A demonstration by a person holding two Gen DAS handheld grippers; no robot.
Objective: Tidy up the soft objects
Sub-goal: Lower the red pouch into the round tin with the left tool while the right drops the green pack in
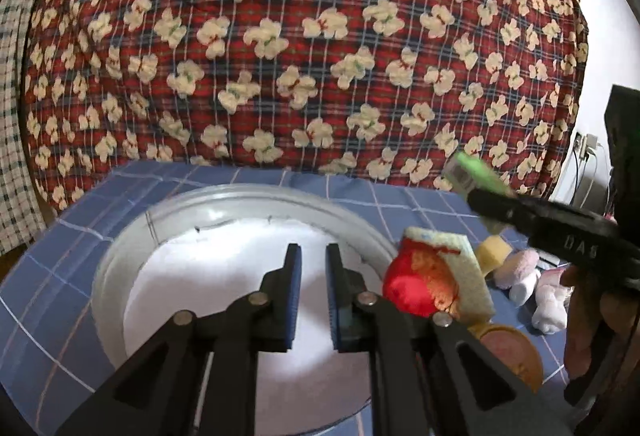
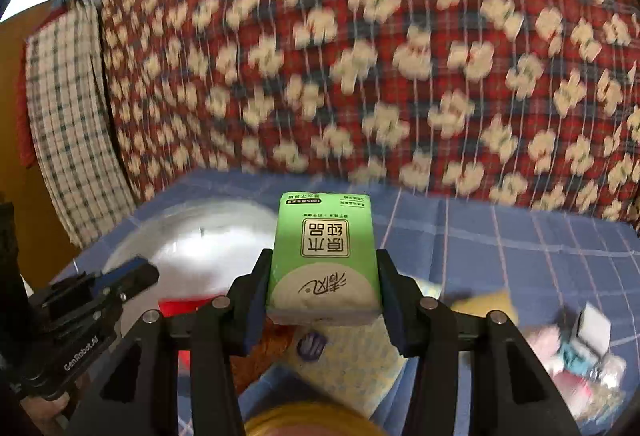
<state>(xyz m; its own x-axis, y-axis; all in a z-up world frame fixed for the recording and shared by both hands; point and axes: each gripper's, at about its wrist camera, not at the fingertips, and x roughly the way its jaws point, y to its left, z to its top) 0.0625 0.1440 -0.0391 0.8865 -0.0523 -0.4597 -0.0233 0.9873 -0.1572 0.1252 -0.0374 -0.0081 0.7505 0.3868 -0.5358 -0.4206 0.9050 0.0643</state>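
Right gripper (image 2: 324, 292), fingers (image 2: 256, 300) clenched on the two long sides of a green tissue pack (image 2: 323, 256), which sits between them and juts out past the tips. The pack's long axis runs along the fingers, its far end pointing forward and a little down toward the blue checked sheet (image 2: 520, 248) and the flowered quilt (image 2: 360, 56) behind; the printed face is turned up, the lettering upside down from the wrist. Gripping across the narrow width probably keeps the soft pack from buckling and leaves its free end clear to be lowered first. The pale round tub (image 2: 192, 236) lies ahead and to the left of these fingers, the likely place to set it down.

Left gripper (image 1: 313, 288), fingers pressed nearly together with nothing between them, poised over the tub's bare white floor (image 1: 224, 276). To the right of these fingers, outside the tub's rim, lie a red plush (image 1: 416, 284), a yellow-white sponge (image 1: 460, 268), a yellow foam block (image 1: 494, 252) and pale plush toys (image 1: 528, 276), apparently still to be gathered. The pack appears at upper right in the left wrist view, blurred
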